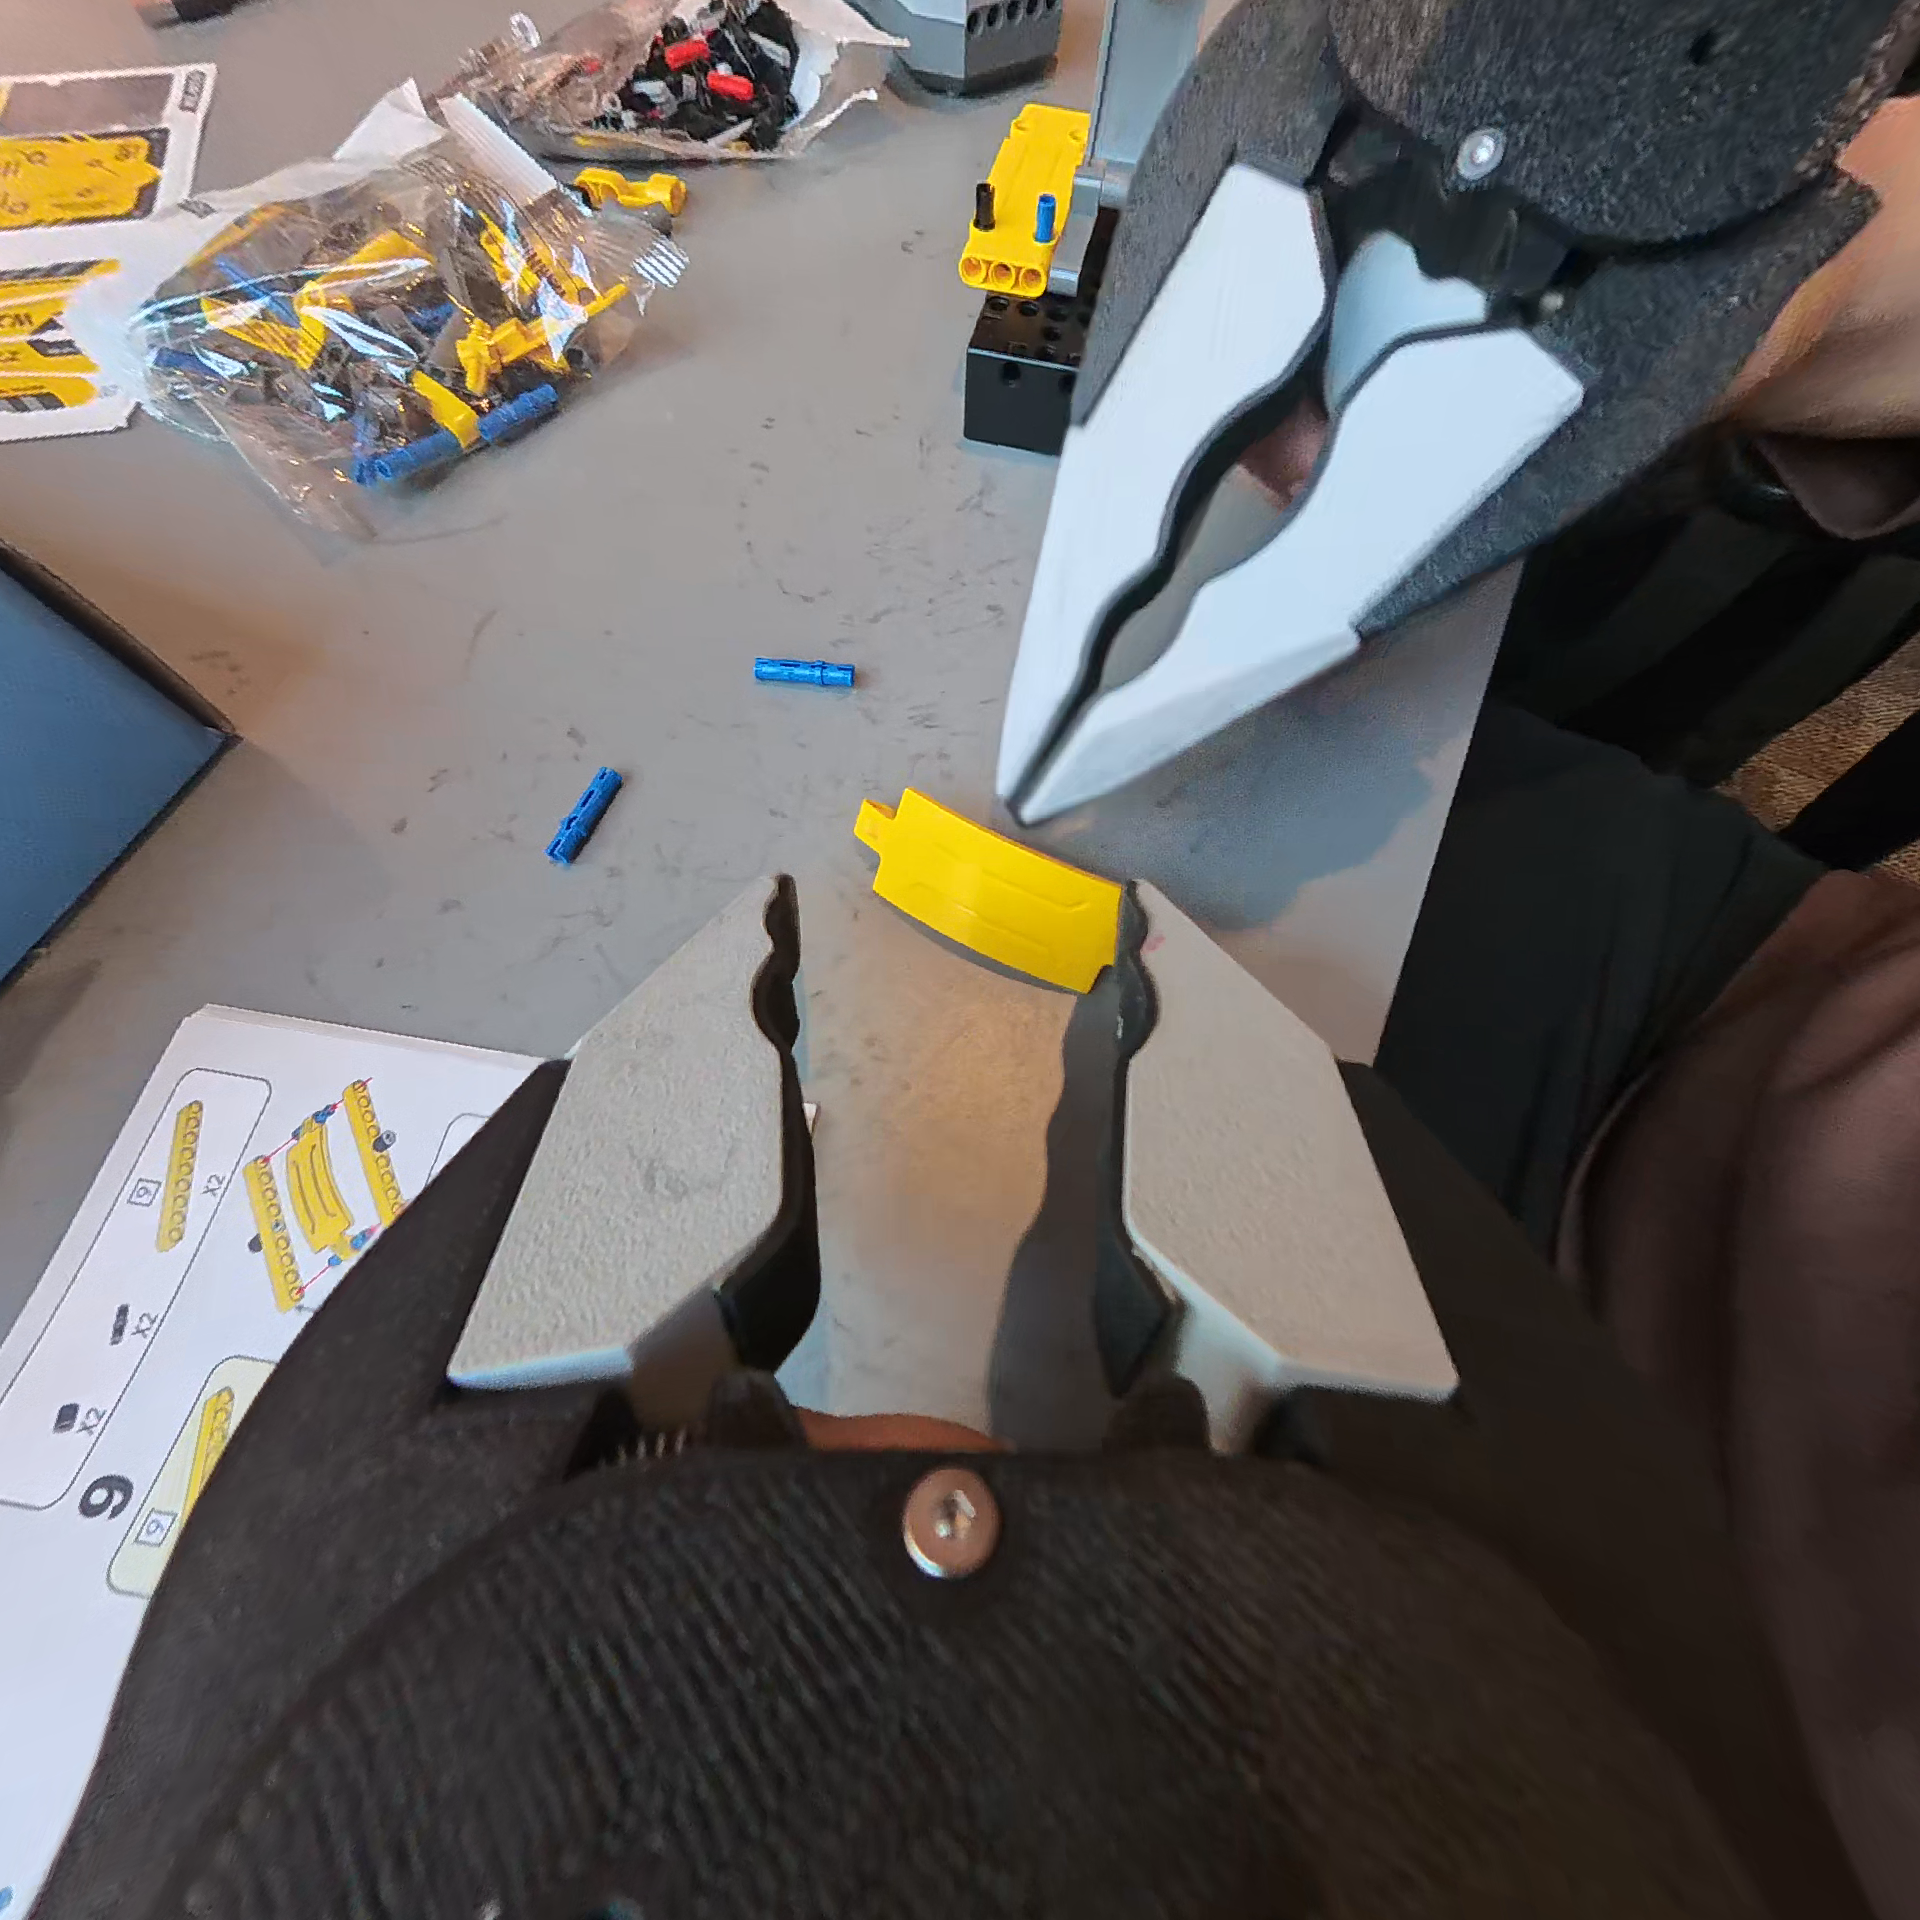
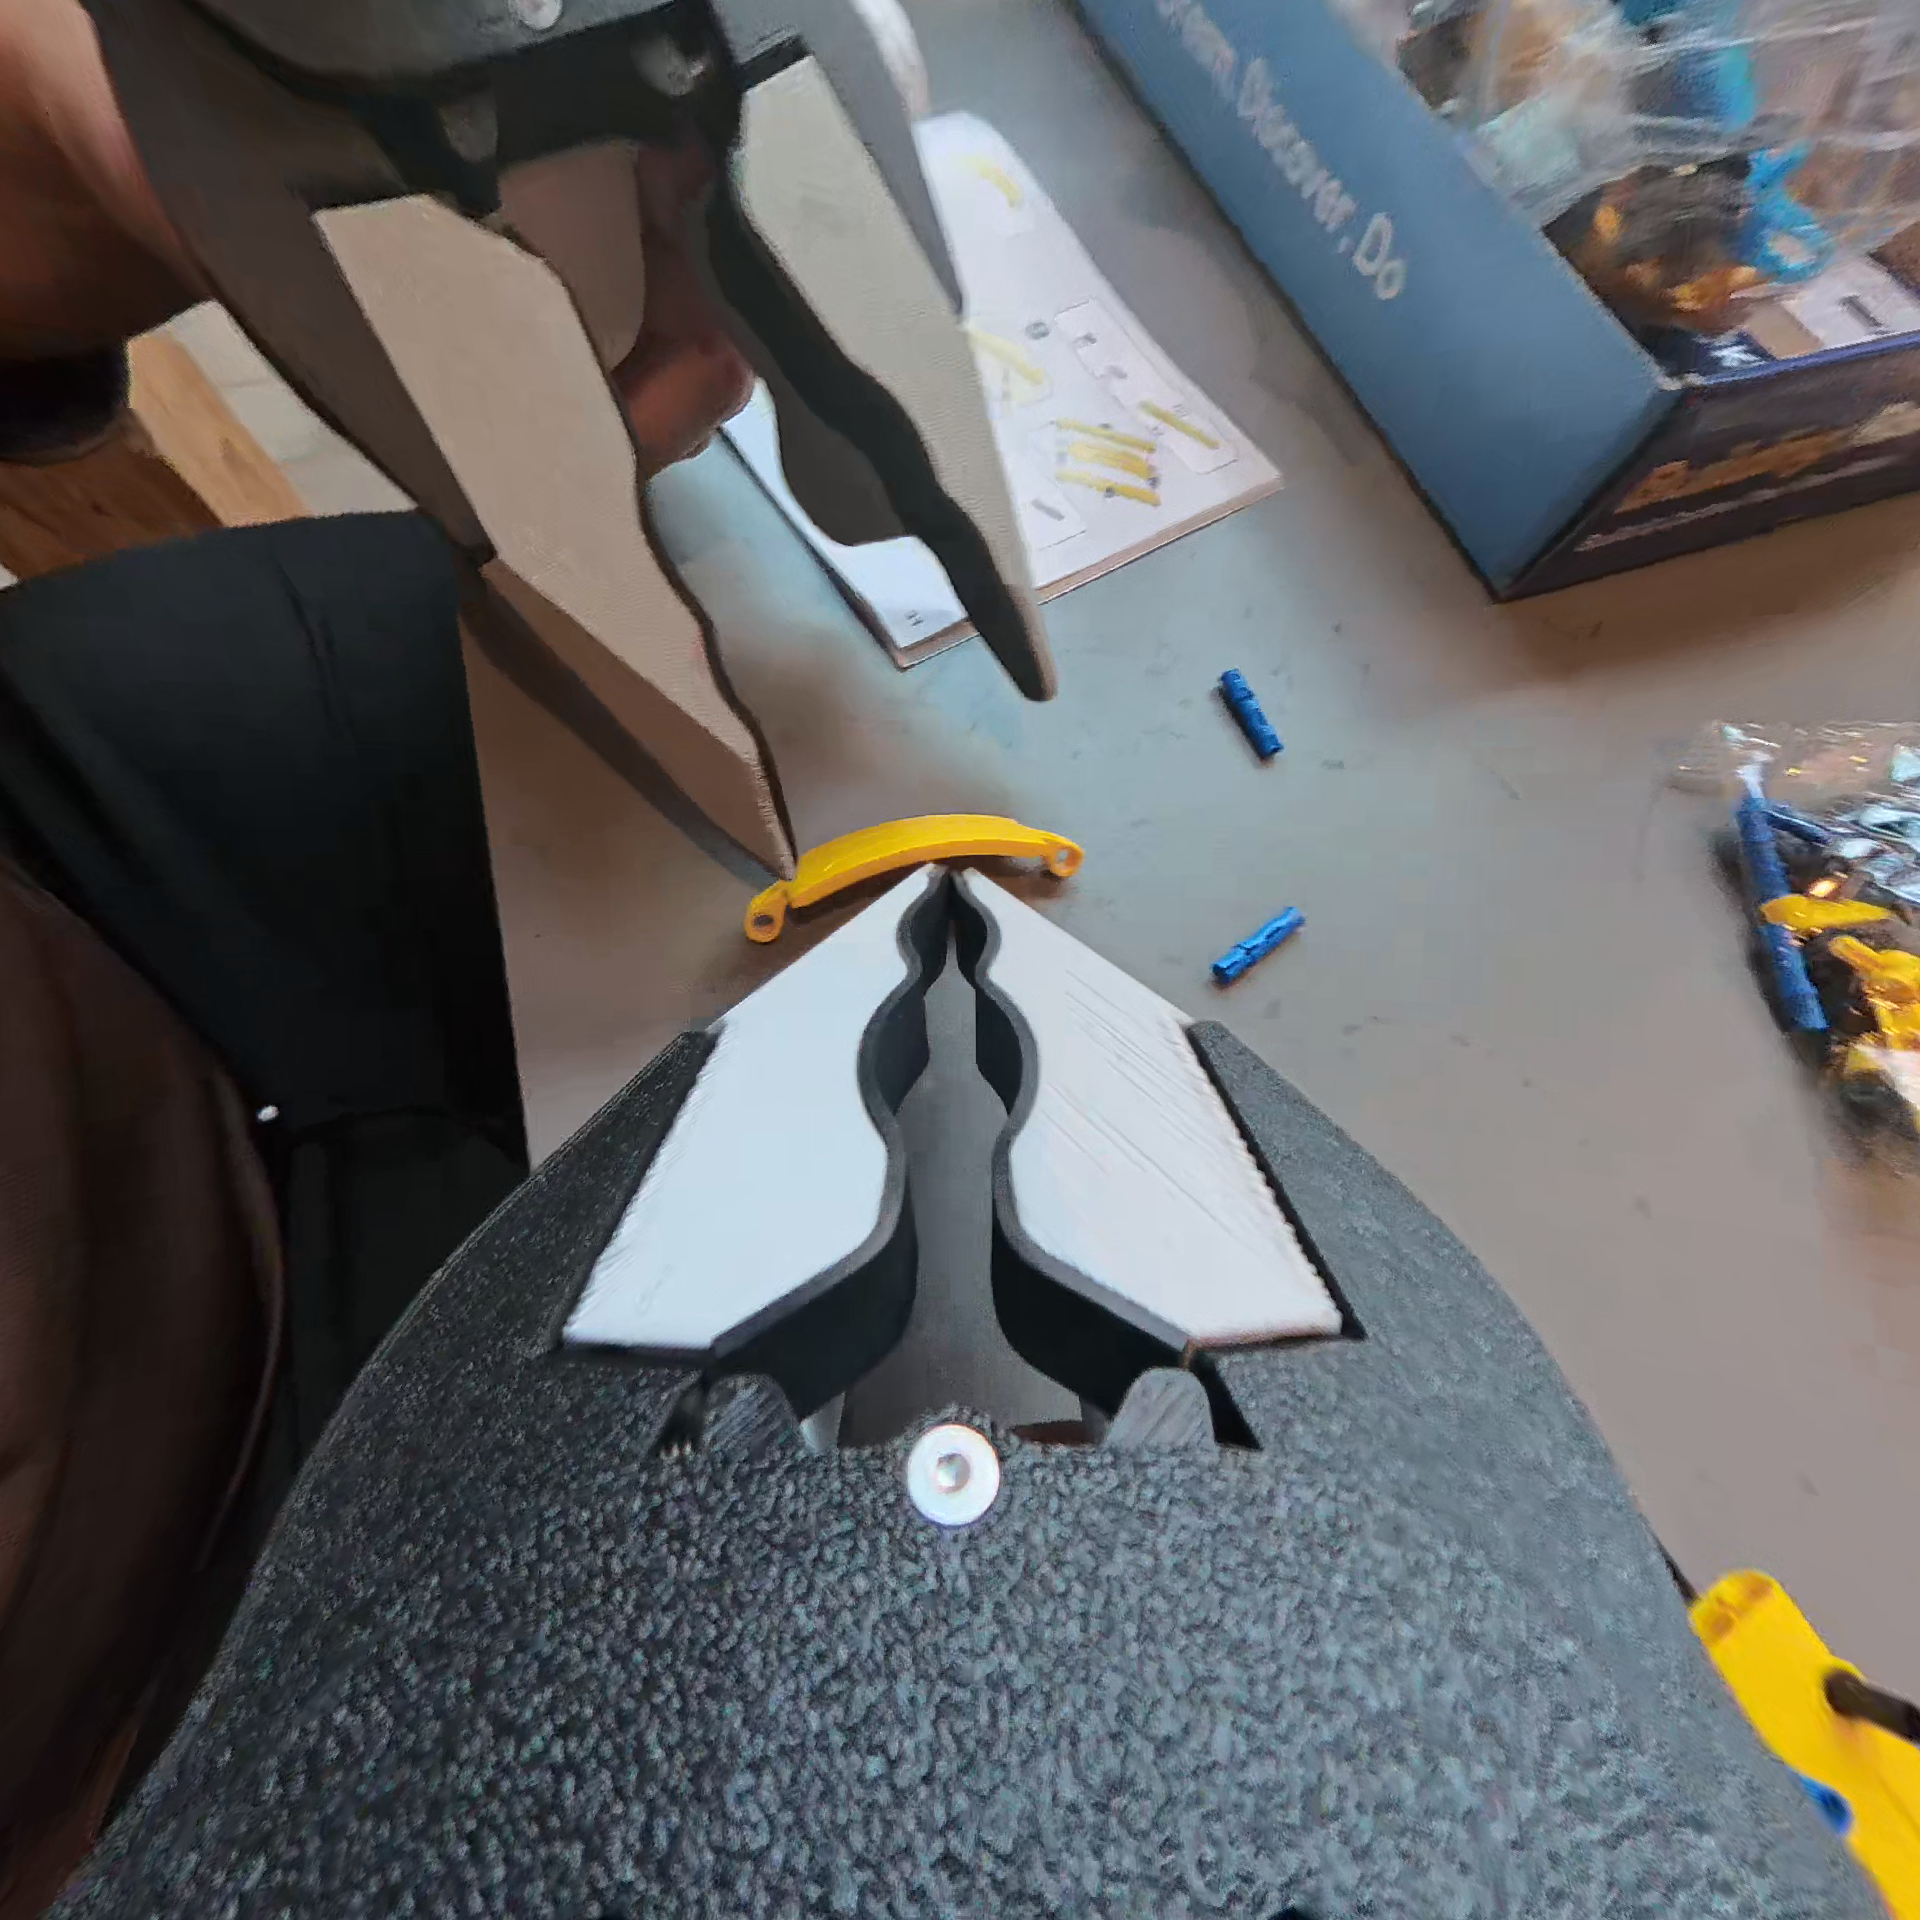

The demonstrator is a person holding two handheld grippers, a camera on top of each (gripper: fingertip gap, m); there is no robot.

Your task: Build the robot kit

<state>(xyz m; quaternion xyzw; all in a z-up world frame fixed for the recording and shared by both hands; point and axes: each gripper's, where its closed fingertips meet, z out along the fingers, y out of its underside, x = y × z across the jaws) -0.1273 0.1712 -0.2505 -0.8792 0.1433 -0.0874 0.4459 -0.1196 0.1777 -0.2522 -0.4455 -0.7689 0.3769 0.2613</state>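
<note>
Tongs on the left [image 1: 961, 904] gape wide, one tip touching a curved yellow piece [image 1: 992, 899] on the tabletop [image 1: 675, 582]; right tongs [image 2: 948, 878] are pinched together, empty, beside it.

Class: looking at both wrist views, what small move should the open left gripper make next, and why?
Probably ease the left gripper rightward until its open fingers straddle the curved yellow panel lying on the table; only one fingertip is at its end, and the shut right gripper holds nothing.
</note>
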